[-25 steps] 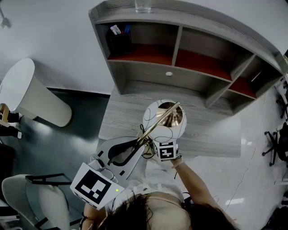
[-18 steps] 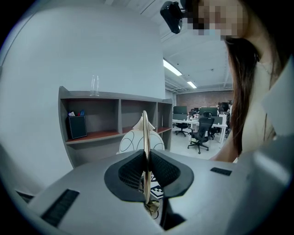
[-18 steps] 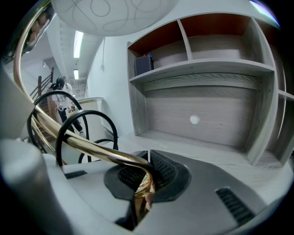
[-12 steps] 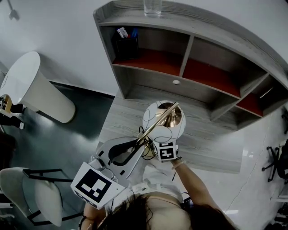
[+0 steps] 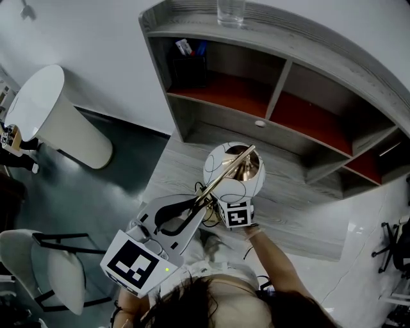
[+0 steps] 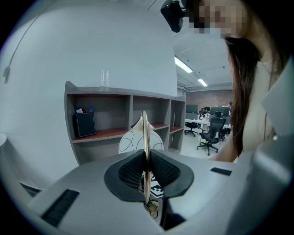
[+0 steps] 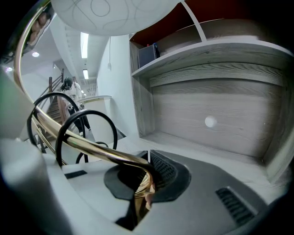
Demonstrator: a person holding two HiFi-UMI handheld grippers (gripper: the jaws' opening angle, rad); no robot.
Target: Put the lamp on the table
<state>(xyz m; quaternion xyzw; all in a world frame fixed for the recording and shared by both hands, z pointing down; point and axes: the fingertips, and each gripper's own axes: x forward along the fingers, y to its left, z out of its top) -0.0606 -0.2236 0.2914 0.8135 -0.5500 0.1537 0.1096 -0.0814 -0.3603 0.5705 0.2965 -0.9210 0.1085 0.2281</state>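
1. Now I am clamping my left gripper (image 6: pixel 146 172) shut on the lamp (image 5: pixel 232 172). Its thin brass stem (image 6: pixel 145 133) is running upright between the black pads.
2. I am also pinching my right gripper (image 7: pixel 146 179) closed lower down, where that stem is curving downward. A black cord (image 7: pixel 87 120) is looping just left of those jaws.
3. I am holding it at two places because, as I judge it, the white globe shade (image 5: pixel 224 182) is making the lamp top-heavy. A single grip on so slim a rod would be letting it swing.
4. The lamp is hanging over the middle of the grey table (image 5: pixel 172 174), toward its near side. I cannot tell whether its foot is touching the wood, so I am treating the setting-down as not yet done.
5. A shelf unit (image 5: pixel 218 115) is standing along the table's far edge, so I am aiming for the bare wood on the near side of it. A black pen holder (image 5: pixel 189 64) is sitting in its left compartment and a glass (image 5: pixel 230 11) on its top, both well apart from the shade.
6. The loose cord is what I am watching, since it could be getting trapped under the foot. The chair (image 5: pixel 61 275) at near left is standing off the table, out of the way.
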